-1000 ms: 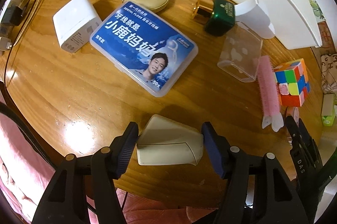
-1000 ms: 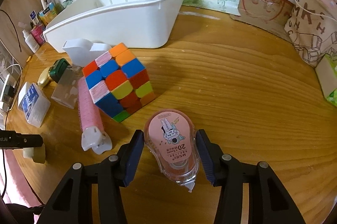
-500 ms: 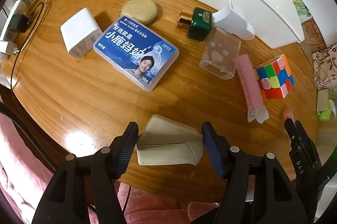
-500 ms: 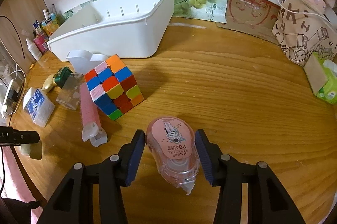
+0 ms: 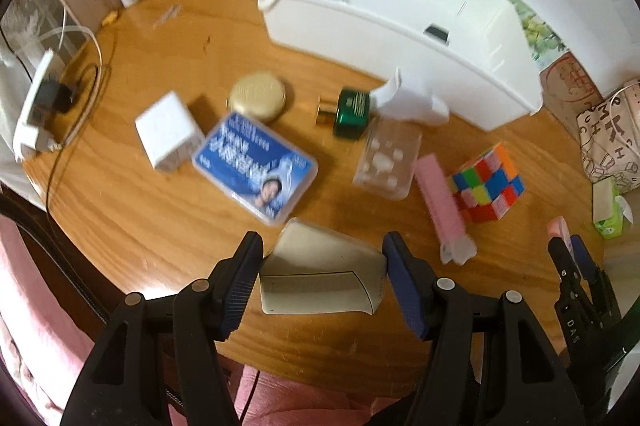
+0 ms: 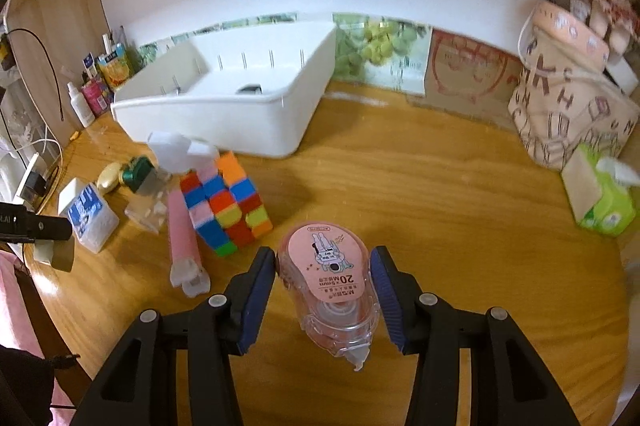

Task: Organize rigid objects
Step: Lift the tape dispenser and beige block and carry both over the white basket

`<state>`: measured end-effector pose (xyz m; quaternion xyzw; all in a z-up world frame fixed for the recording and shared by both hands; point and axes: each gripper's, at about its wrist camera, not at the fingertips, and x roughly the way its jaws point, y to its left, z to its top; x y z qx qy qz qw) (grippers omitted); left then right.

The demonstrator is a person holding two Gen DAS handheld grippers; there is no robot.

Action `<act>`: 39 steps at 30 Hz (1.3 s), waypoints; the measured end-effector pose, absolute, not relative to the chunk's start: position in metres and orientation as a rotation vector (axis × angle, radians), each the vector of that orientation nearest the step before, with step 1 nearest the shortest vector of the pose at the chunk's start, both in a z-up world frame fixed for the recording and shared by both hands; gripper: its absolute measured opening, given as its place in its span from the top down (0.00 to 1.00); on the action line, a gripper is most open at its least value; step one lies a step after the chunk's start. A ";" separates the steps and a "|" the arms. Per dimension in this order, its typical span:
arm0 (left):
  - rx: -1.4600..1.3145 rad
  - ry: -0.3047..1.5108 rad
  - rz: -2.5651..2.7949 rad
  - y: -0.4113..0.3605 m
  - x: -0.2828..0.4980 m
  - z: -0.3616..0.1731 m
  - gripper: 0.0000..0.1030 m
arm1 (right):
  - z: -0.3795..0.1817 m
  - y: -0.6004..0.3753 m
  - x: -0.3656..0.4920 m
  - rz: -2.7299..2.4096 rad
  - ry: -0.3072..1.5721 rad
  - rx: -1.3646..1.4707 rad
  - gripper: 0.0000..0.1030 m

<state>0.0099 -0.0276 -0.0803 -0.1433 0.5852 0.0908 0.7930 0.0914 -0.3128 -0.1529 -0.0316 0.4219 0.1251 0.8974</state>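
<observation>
Currently, left gripper [image 5: 323, 280]: pads clamped on both sides of a beige case [image 5: 320, 276], held clear above the table [image 5: 132, 209]. Right gripper [image 6: 325, 296]: closed around a pink correction-tape dispenser [image 6: 330, 286], lifted, nozzle toward the camera.

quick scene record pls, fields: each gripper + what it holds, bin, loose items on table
left gripper: shut on beige case
right gripper: shut on pink correction tape
bin: white bin at back of wooden table, a small dark item inside
loose items: Rubik's cube, pink brush, clear box, green bottle, floss pick box, gold compact, white charger
</observation>
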 end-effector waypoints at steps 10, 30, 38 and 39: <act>-0.267 1.154 0.167 -0.028 0.040 -0.045 0.36 | -0.113 -0.312 0.118 0.251 0.725 -0.079 0.52; -0.084 1.060 0.087 -0.011 0.106 -0.014 0.36 | -0.071 -0.267 0.174 0.256 0.560 -0.091 0.52; -0.116 1.053 0.025 0.001 0.138 -0.030 0.36 | -0.081 -0.248 0.194 0.265 0.556 -0.062 0.52; -0.119 1.048 0.013 0.002 0.142 -0.031 0.36 | -0.082 -0.245 0.197 0.267 0.557 -0.058 0.51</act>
